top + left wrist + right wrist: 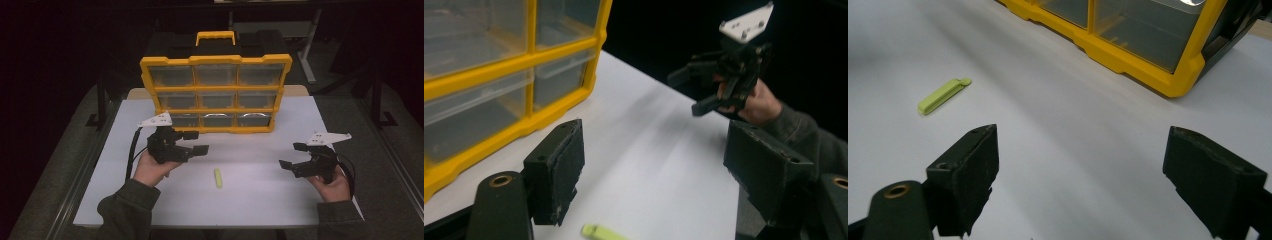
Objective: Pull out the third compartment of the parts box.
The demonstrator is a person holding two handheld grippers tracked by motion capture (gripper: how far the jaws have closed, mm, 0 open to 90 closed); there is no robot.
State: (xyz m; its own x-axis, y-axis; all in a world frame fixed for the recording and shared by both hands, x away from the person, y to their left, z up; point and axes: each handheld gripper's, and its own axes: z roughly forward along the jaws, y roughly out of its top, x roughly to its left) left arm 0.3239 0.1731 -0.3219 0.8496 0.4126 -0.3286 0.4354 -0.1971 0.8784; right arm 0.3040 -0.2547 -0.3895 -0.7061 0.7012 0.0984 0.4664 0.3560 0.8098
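Both hand-held tools hover over the white table [250, 200], the left gripper [192, 142] and right gripper [292, 156] each with jaws spread wide and empty. Between them lies a small yellow-green clip [218, 178], untouched, well short of the yellow drawer organizer [216, 92] standing at the table's far side. Nothing looks begun yet; any picking up or stowing appears to remain ahead.

Bare white table [260, 195] lies open around the clip [218, 177]; yellow organizer [215, 95] blocks the far side

Organizer [216, 95] upright at table [260, 200] rear, clip [218, 177] lying before it, mid-table
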